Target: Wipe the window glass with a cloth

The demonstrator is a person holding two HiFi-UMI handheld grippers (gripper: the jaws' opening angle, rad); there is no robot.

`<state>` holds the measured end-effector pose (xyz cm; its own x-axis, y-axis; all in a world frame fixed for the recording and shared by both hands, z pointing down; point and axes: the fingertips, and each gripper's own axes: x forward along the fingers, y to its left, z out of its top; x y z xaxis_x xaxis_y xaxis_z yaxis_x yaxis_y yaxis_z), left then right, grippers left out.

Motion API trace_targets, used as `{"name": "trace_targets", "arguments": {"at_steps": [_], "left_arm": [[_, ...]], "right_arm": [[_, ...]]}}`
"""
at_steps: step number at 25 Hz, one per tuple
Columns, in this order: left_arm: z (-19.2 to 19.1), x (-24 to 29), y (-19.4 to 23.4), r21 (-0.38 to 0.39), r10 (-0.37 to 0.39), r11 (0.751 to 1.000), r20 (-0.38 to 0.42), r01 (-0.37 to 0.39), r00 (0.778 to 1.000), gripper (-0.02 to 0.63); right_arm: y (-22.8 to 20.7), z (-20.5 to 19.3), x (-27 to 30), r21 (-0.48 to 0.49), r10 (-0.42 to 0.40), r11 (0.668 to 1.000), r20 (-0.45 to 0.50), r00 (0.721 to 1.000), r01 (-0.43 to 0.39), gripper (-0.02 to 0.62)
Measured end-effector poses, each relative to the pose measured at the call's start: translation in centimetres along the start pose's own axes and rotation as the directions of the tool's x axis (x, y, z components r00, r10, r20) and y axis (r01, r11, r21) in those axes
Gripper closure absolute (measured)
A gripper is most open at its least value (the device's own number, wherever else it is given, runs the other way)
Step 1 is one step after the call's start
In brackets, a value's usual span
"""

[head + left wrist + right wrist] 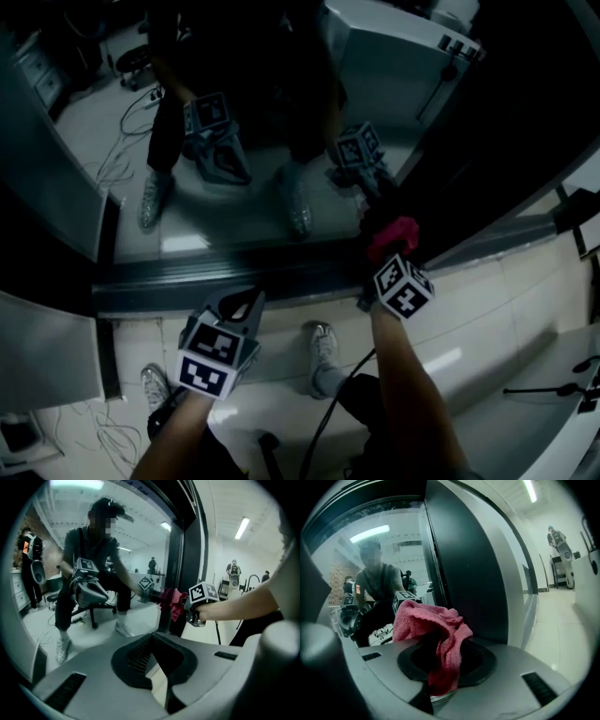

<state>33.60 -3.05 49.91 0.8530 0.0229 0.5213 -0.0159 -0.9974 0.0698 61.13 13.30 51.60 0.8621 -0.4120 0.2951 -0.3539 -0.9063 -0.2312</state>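
The right claw (pixel 381 264) is pinched on a pink cloth (pixel 395 233). In the right gripper view the cloth (pixel 427 620) bunches up over both jaws and hangs down between them. Seen from the head view, the cloth sits at about 3 o'clock from the middle of the picture, at the low edge of the window glass (pixel 248 202), just above the dark bottom frame (pixel 234 274). In the left gripper view the cloth (pixel 172 603) meets its own reflection on the glass (pixel 136 545), so it seems to touch the pane, close beside the dark upright frame (pixel 180 564).

The left claw (pixel 246 298) hangs at about 8 o'clock from the right one, well apart from it and short of the glass, over the pale tiled floor (pixel 469 328). In its own view the left claw (pixel 152 637) has its jaws pressed together at the tips, with only a narrow wedge of floor showing lower down and nothing held between them.

The glass mirrors the person's legs, both claws and their marker cubes. Below the frame, the person's shoes (pixel 323 343) stand on the tiles, at about 6 o'clock from the middle of the head view, and a dark cable (pixel 339 403) runs down from the right arm. More people stand far back in the room.
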Motion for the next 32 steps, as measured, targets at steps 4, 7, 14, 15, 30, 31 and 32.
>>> {"name": "trace_targets", "arguments": {"at_steps": [4,7,14,15,30,31,32], "left_arm": [[-0.5,0.8,0.6,-0.046,0.001,0.999,-0.006,-0.001,1.0,0.6],[-1.2,1.1,0.4,-0.086,-0.001,0.996,-0.011,0.0,1.0,0.6],[-4.8,1.3,0.9,-0.167,-0.005,0.986,-0.034,-0.001,0.999,0.601],[-5.4,1.2,1.0,-0.176,-0.003,0.984,-0.037,-0.004,0.999,0.6],[-12.9,-3.4,3.8,-0.264,0.073,0.959,-0.133,-0.107,0.988,0.6],[-13.0,-3.9,3.9,-0.268,0.077,0.957,-0.129,-0.11,0.989,0.601],[-13.1,-4.4,4.2,-0.27,0.085,0.956,-0.126,-0.116,0.988,0.601]], "right_arm": [[-0.4,-1.4,1.3,-0.013,0.015,1.0,-0.011,1.0,-0.015,0.499],[-1.2,-2.5,2.1,-0.008,0.013,1.0,-0.037,0.999,-0.014,0.499],[-2.5,-6.8,3.7,-0.035,0.01,0.999,-0.092,0.996,-0.013,0.505],[-2.8,-7.8,3.9,-0.044,0.003,0.999,-0.115,0.993,-0.008,0.505],[4.3,-19.4,3.7,-0.102,0.114,0.98,-0.412,0.904,-0.17,0.508],[5.3,-19.8,3.3,-0.093,0.128,0.979,-0.418,0.9,-0.182,0.508],[6.4,-20.1,2.9,-0.091,0.141,0.976,-0.423,0.895,-0.196,0.508]]}}
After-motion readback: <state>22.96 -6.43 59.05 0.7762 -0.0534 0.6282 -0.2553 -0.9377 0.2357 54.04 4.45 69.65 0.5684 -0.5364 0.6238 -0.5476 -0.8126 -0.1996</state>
